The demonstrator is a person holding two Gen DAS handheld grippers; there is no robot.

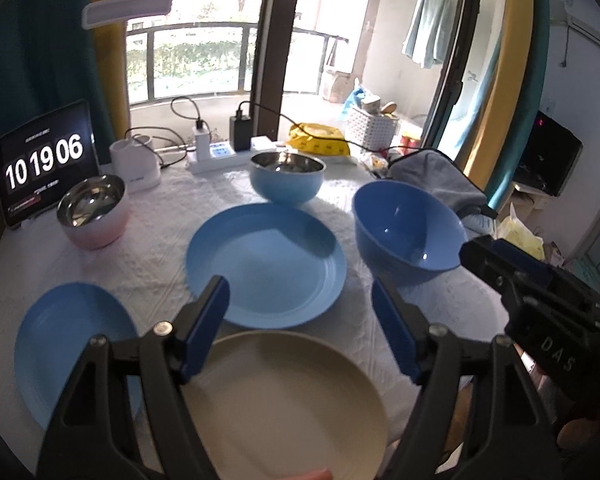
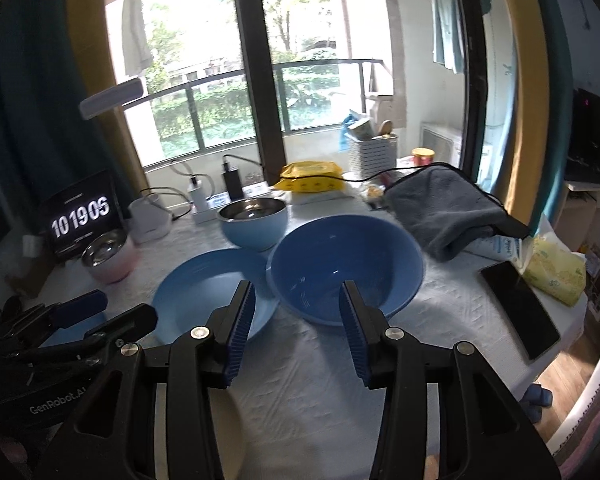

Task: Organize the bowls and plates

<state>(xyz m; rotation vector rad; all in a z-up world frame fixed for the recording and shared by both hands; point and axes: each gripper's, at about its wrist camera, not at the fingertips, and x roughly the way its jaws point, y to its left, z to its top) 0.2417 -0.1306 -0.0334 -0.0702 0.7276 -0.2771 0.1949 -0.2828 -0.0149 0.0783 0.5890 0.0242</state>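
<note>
Risk comes first from the crowding at the middle of the tabletop [image 1: 148, 280]: the big blue plate [image 1: 266, 264] lies just beside the dark blue bowl [image 2: 346, 268], and in the right wrist view the bowl's rim seems to overlap the plate's edge, though I cannot tell if they touch. Lifting one carelessly could drag or tip the other. A phone [image 2: 520, 308] lies near the right edge, and a wide sweep may push it off. The smooth plates may also slip out of the pads.

The left gripper [image 1: 300, 320] is released, jaws wide, empty, above the beige plate [image 1: 284, 404] at the near edge. The right gripper [image 2: 296, 328] is also released and empty, before the dark blue bowl.

Count: three plates, namely beige, big blue, and a small blue plate [image 1: 72, 344] at the near left. Three bowls: dark blue, a light blue bowl [image 1: 286, 178] near the far edge, a pink bowl [image 1: 92, 212] at the left.
</note>
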